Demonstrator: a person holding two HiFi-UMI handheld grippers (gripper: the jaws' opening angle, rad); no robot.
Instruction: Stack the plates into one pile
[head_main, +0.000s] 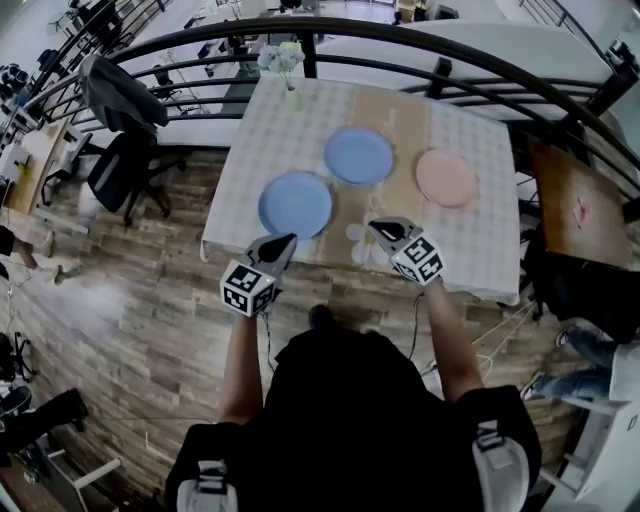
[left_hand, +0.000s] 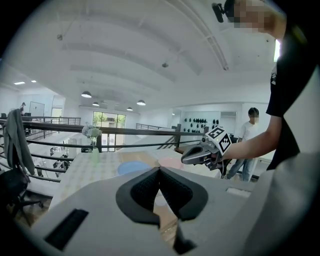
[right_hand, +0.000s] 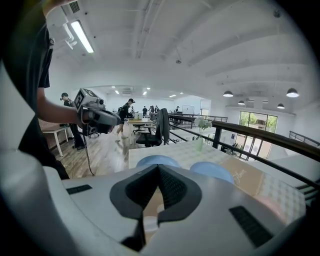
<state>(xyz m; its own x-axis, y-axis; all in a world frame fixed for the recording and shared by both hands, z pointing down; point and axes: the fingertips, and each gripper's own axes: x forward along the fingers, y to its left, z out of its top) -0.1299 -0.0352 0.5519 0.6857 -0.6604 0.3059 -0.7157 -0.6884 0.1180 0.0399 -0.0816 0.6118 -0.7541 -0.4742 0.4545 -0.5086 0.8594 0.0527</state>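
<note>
Three plates lie apart on the checked tablecloth (head_main: 480, 250): a blue plate (head_main: 295, 204) at the near left, a second blue plate (head_main: 358, 156) behind it in the middle, and a pink plate (head_main: 445, 178) to the right. My left gripper (head_main: 288, 240) hovers at the table's near edge just in front of the near blue plate, shut and empty. My right gripper (head_main: 375, 226) hangs over the near edge at centre-right, also shut with nothing in it. In the right gripper view both blue plates (right_hand: 157, 161) (right_hand: 212, 171) lie ahead of the closed tips (right_hand: 158, 166).
A vase of white flowers (head_main: 285, 65) stands at the table's far edge. A curved black railing (head_main: 400, 45) runs behind the table. An office chair with a jacket (head_main: 125, 170) is to the left and a brown table (head_main: 580, 205) to the right. A person (left_hand: 250, 130) stands beyond.
</note>
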